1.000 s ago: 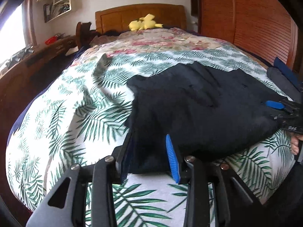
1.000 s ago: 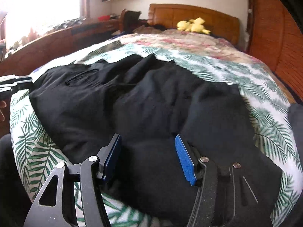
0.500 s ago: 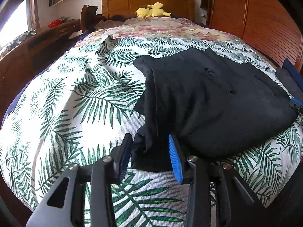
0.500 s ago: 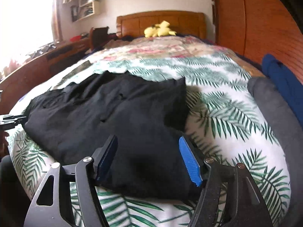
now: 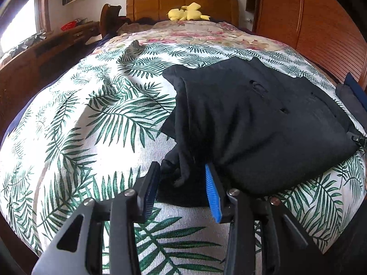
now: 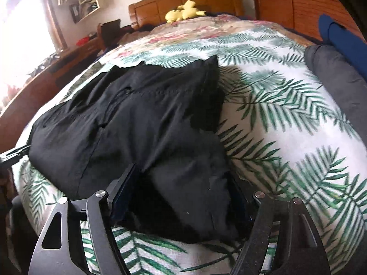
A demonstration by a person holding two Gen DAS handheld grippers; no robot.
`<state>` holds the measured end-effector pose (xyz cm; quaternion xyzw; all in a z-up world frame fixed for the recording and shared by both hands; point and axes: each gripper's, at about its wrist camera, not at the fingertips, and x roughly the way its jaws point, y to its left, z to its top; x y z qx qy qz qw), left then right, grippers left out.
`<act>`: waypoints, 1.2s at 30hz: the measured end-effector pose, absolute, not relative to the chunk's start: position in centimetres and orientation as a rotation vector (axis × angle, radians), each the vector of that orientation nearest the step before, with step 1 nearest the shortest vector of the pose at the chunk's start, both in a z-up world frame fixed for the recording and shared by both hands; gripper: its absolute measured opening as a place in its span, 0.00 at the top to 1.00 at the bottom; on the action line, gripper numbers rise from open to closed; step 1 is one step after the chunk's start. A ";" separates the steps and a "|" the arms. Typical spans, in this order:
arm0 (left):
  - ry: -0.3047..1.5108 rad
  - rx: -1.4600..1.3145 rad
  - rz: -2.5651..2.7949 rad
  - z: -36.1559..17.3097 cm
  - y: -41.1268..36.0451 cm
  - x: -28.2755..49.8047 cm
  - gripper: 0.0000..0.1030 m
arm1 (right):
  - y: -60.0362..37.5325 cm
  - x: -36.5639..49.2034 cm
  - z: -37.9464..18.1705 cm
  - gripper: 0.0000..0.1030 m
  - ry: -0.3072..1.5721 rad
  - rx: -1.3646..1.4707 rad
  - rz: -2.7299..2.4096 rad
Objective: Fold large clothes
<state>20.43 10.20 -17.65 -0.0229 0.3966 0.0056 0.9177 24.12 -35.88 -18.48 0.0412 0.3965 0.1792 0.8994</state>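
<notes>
A large black fabric garment, already doubled over itself, lies on the near part of a bed covered by a white sheet printed with green palm leaves. It sits close to the bed's near edge, probably so the person can reach both its ends at once.

The left gripper points steeply down at the garment's near left corner. Its two fingers, one with a bright blue ribbed pad, stand partly apart with a bunched fold of black cloth between them; the pads do not visibly press it, so the hold looks loose at best.

The right gripper also angles down, at the garment's near right end. Its jaws have just been opening and now stand wide, with a thick mound of black cloth filling the gap, seemingly let go rather than pinched.

At the far right lie folded grey and blue clothes. A yellow plush toy rests by the wooden headboard.
</notes>
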 end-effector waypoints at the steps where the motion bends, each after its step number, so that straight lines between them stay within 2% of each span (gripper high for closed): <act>1: 0.813 -0.058 -0.004 -17.6 10.2 20.4 0.73 | -35.7 24.0 -18.5 0.30 0.819 0.080 0.374; 4: 0.807 -0.066 -0.014 -17.6 10.2 20.2 0.83 | -35.4 23.6 -18.3 0.54 0.820 0.088 0.414; 6: 0.802 -0.045 -0.012 -17.3 9.8 19.8 0.91 | -35.3 23.5 -18.2 0.81 0.810 0.083 0.419; 8: 0.792 -0.022 -0.010 -16.9 9.5 19.3 0.97 | -35.4 23.2 -17.7 0.87 0.790 0.089 0.439; 15: 0.763 -0.013 -0.036 -15.0 8.5 16.8 0.99 | -36.0 22.6 -15.8 0.91 0.718 0.100 0.455; 28: 0.751 0.021 -0.148 -12.9 4.2 10.8 0.99 | -40.8 16.2 -12.8 0.92 0.677 0.072 0.395; 36: 0.788 0.004 -0.126 -12.9 4.9 10.5 0.93 | -40.2 16.8 -13.6 0.86 0.714 0.030 0.356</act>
